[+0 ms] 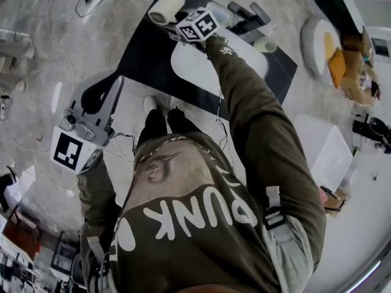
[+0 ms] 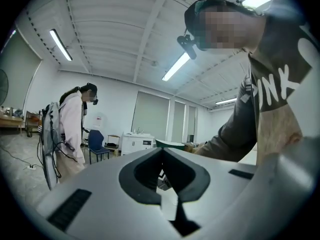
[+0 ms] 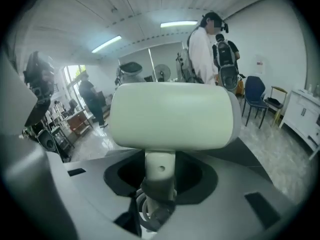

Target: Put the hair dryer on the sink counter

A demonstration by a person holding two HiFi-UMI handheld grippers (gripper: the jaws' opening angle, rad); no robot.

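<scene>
Grey marbled floor (image 1: pixel 43 54), and a black bench (image 1: pixel 143 60) with a white sink basin (image 1: pixel 195 72) set in it. The head view looked steeply down over the person's brown sweatshirt. Right arm was stretched forward over the basin, with the right claw (image 1: pixel 181 18) mostly covered by its marker cube. The white hair dryer (image 1: pixel 166 8) stuck out from it above the bench's far-left corner; couldn't tell if it touched the top. Left arm was bent low at the side, left claw (image 1: pixel 115 85) over the floor, tips pointing toward the bench. Small items at the bench's far end were too blurred to name.

Left gripper view: left claw (image 2: pixel 162 153) was tilted up toward the ceiling, tips together, nothing in it. The wearer's sleeve was at right. Another person (image 2: pixel 70 129) stood by a blue chair (image 2: pixel 96 143).

Right gripper view: right claw (image 3: pixel 160 171) was clamped on the handle of the hair dryer (image 3: pixel 172 116). The barrel lay crosswise and blocked much of the room. What looked like a coiled cord below the handle was partly cut off. A person with a backpack (image 3: pixel 207 46) stood behind.
</scene>
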